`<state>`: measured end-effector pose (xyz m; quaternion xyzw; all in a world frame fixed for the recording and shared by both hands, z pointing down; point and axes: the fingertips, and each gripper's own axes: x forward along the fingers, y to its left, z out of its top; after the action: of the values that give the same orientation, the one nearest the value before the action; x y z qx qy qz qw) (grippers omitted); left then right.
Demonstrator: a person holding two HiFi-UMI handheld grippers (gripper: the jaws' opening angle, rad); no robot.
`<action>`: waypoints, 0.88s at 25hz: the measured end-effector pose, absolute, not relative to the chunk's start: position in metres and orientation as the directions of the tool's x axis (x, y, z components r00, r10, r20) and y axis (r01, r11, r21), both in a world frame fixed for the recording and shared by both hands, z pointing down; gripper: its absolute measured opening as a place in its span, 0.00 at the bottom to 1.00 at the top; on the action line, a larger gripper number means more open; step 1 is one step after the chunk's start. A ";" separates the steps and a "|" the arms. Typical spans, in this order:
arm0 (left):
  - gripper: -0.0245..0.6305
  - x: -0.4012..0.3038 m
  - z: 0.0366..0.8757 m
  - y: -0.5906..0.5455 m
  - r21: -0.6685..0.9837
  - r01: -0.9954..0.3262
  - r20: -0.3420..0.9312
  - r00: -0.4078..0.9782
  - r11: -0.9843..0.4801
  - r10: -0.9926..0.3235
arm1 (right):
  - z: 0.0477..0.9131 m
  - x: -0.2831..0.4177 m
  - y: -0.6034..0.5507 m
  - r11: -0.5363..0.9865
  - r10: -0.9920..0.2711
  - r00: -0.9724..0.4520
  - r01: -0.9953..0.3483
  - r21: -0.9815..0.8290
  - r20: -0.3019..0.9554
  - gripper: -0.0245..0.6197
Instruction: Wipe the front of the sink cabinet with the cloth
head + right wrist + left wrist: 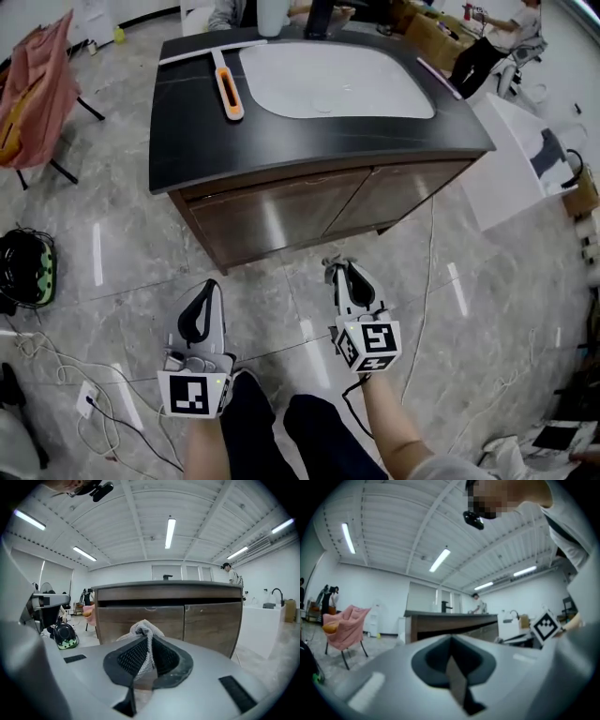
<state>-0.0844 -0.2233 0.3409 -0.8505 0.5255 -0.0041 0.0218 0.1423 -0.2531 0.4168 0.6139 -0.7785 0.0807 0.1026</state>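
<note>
Lower centre, the right gripper point(346, 273) is pinching a bunched grey cloth point(146, 630), pointing it at the brown wooden sink cabinet front point(309, 208) above, ready for wiping; the left gripper point(210, 289) is idling, jaws together, empty.

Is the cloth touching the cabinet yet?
Apart. The head view shows floor between the cabinet and the cloth pinched in the right claw.

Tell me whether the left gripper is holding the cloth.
No: the left gripper is shut on nothing, while the grey cloth sits pinched in the right gripper.
</note>
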 end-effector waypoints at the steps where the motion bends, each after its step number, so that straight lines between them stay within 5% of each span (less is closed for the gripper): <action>1: 0.04 -0.082 0.328 -0.220 -0.029 -0.893 -0.009 0.449 -0.449 -0.893 | 0.401 0.143 -0.249 0.234 -0.939 -0.224 -0.972 0.007 0.261 0.09; 22: 0.04 -0.063 0.076 -0.160 0.056 -0.913 -0.021 0.402 -0.403 -0.915 | 0.115 0.179 -0.163 0.237 -0.948 -0.220 -0.970 0.048 0.228 0.09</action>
<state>-0.0626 -0.1599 0.0765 -0.8372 0.5461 0.0243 -0.0176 0.1793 -0.1631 0.1154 0.6156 -0.7793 0.0524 0.1051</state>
